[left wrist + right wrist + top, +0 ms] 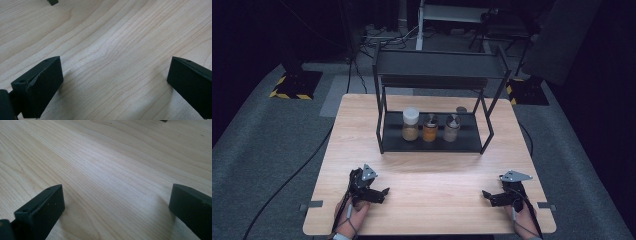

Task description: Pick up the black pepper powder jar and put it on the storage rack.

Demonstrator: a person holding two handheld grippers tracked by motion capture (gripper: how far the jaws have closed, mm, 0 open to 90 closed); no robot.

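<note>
1. Both the left gripper (381,193) and the right gripper (490,196) are held released and empty, low over the wooden surface (432,175).
2. Three jars (430,128) are seen on the black rack's (435,95) lower shelf, well apart from both.
3. A jar could be toppled if the rack's frame is clipped.

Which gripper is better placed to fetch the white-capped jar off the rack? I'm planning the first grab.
Left, probably. The white-capped jar stands leftmost in the row on the rack, on the side of the left gripper. The right gripper would have to reach across. Both are open and empty.
</note>
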